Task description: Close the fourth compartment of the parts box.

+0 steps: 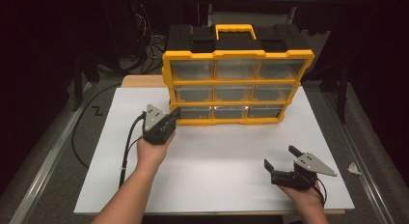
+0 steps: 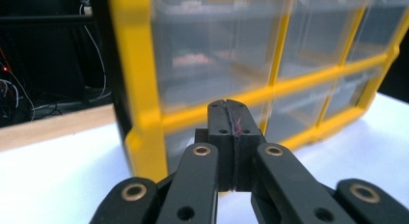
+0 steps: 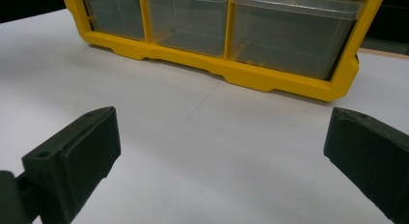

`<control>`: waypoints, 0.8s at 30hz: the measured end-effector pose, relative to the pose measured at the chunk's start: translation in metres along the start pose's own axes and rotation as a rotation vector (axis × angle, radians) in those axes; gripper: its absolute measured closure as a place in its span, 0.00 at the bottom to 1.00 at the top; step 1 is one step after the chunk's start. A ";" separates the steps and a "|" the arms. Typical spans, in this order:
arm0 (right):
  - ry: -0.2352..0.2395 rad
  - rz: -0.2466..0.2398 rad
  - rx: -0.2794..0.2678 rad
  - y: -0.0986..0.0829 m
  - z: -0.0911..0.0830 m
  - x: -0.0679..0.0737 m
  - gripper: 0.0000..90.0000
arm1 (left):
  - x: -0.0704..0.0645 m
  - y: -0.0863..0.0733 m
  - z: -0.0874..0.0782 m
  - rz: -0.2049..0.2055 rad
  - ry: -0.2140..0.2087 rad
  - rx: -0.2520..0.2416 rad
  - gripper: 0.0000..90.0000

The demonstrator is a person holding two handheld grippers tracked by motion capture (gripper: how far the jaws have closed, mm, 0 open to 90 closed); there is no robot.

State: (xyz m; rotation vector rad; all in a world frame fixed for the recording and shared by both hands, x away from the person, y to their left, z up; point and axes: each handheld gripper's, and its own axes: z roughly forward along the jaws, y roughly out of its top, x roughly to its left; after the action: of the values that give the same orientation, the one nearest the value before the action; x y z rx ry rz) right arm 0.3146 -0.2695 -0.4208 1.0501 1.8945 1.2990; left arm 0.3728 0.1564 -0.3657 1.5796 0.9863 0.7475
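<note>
A yellow and black organiser box (image 1: 236,84) with three rows of clear drawers stands upright at the back of the white sheet (image 1: 212,166). My left gripper (image 1: 174,113) is shut with nothing between its jaws, its tip close to the bottom-left drawer (image 1: 193,112). In the left gripper view the closed jaws (image 2: 232,119) point at the box's yellow frame (image 2: 137,113). My right gripper (image 1: 280,156) rests open near the front right of the sheet, well short of the box. In the right gripper view its pads (image 3: 94,142) are wide apart, facing the bottom row of drawers (image 3: 289,38).
A yellow carry handle (image 1: 235,30) tops the box. The sheet lies on a wooden board (image 1: 142,80). A crumpled white scrap (image 1: 354,168) lies off the sheet at the right. Cables (image 1: 84,132) trail at the left, and dark clutter sits behind the table.
</note>
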 end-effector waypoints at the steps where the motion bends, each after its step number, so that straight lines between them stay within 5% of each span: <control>1: 0.000 0.001 0.001 0.000 0.000 0.000 0.01 | 0.000 0.000 0.000 0.000 0.000 0.000 0.99; 13: -0.004 0.006 0.001 -0.001 -0.003 0.000 0.01 | 0.018 -0.060 -0.057 0.012 0.011 0.090 0.99; 20: -0.002 0.004 0.005 -0.002 -0.003 0.000 0.01 | 0.024 -0.077 -0.094 0.055 0.049 0.092 0.97; 24: -0.001 0.006 0.008 -0.002 -0.002 0.000 0.01 | 0.023 -0.085 -0.109 0.018 0.047 0.069 0.95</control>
State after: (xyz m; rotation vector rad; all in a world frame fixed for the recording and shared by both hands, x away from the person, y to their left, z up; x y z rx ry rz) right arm 0.3121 -0.2707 -0.4218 1.0610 1.8981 1.2953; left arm 0.2712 0.2325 -0.4243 1.6387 1.0428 0.7740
